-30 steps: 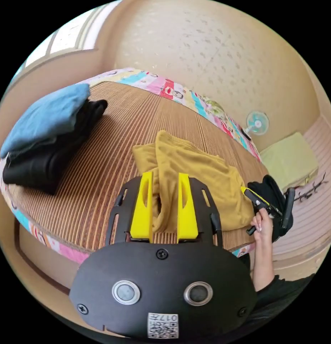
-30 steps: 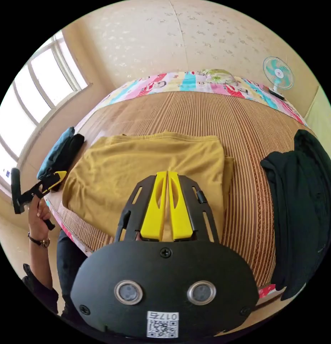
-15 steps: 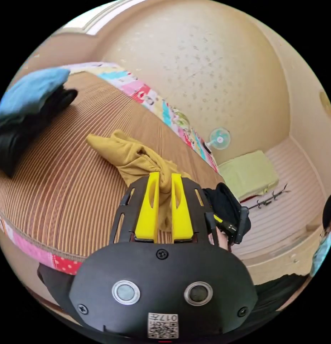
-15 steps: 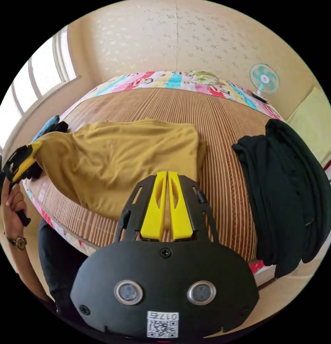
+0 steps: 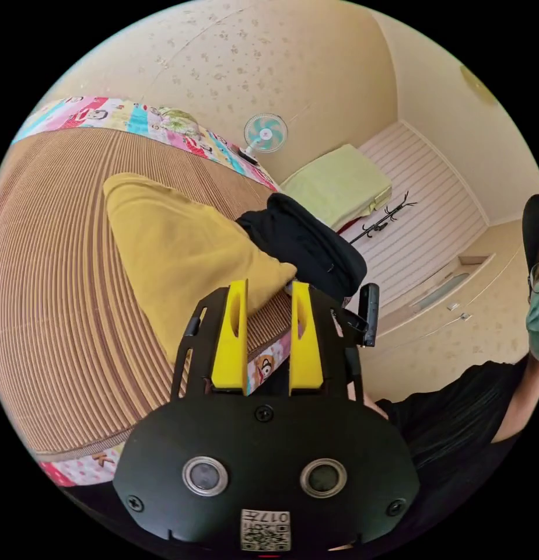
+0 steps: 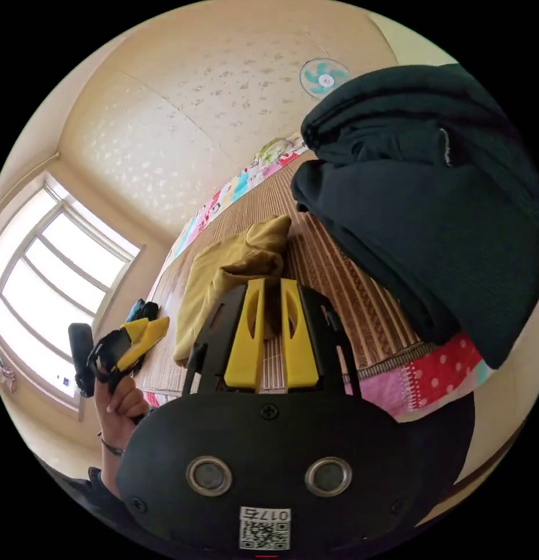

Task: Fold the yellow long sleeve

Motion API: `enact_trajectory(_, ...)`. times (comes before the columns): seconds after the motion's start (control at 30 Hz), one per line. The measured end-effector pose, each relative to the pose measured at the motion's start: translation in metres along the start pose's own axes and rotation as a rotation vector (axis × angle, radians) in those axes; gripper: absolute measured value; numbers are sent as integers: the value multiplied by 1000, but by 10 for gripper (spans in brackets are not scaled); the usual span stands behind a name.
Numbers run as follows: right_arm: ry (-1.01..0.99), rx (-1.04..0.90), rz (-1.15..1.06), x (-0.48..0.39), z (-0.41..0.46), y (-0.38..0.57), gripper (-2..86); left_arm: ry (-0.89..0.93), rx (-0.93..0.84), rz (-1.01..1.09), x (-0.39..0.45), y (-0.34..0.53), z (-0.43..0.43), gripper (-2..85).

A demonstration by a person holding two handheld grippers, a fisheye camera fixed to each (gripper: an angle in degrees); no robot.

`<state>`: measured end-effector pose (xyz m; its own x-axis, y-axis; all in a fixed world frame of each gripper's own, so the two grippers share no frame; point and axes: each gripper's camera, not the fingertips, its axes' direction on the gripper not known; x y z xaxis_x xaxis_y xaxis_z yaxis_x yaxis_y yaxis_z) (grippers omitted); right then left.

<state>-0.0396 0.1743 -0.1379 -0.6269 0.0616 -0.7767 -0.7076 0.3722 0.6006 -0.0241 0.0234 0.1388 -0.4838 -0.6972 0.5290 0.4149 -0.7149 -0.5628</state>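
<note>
The yellow long sleeve (image 5: 176,251) lies folded in a loose bundle on the striped bed mat (image 5: 53,274). My left gripper (image 5: 268,286) is open over the bed's near edge, just short of the garment's corner, with nothing between its jaws. In the right gripper view the yellow long sleeve (image 6: 234,268) rests on the mat beyond my right gripper (image 6: 272,284), whose jaws stand slightly apart and hold nothing. The left gripper (image 6: 135,338) is also at that view's left, held in a hand (image 6: 121,402).
A heap of black clothes (image 5: 304,245) sits at the mat's corner beside the yellow garment and looms close as black clothes (image 6: 421,221). A small fan (image 5: 265,133) stands beyond the bed. A person in a black sleeve (image 5: 450,408) is at the right. A window (image 6: 53,291) is left.
Both grippers have let go of the yellow long sleeve, which now lies on the mat. Both hands drew back toward the bed's edge and the views swung right.
</note>
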Motion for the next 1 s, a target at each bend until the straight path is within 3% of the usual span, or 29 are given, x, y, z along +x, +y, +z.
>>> enact_trajectory(0.07, 42, 186, -34, -9, -30, 4, 80, -59, 62, -55, -23, 26, -40, 112)
enact_trajectory(0.13, 36, 227, -133, -23, -28, 0, 102, -201, 108, -69, -32, 45, -73, 112)
enact_trajectory(0.2, -1, 76, -231, -35, 7, -15, 128, -395, 144, -57, -36, 60, -102, 112)
enact_trajectory(0.27, -35, -353, -324, -46, 96, -25, 146, -649, 182, -65, -42, 71, -134, 114)
enact_trajectory(0.37, 139, -295, -531, -87, 135, -6, 129, -777, 317, -85, -57, 78, -176, 126)
enact_trajectory(0.47, 161, -372, -666, -140, 182, 3, 109, -707, 450, -155, -94, 91, -214, 134)
enact_trajectory(0.57, 97, -423, -714, -185, 232, 9, 97, -536, 448, -266, -141, 96, -247, 138)
enact_trajectory(0.67, 97, -449, -791, -241, 283, 20, 89, -483, 455, -334, -167, 101, -278, 140)
enact_trajectory(0.8, 40, -465, -860, -306, 343, 38, 79, -425, 478, -362, -183, 107, -311, 134)
enact_trajectory(0.9, -74, -520, -867, -352, 387, 53, 75, -286, 524, -378, -197, 114, -340, 134)
enact_trajectory(1.0, -56, -566, -981, -398, 417, 81, 74, -161, 565, -359, -205, 119, -371, 134)
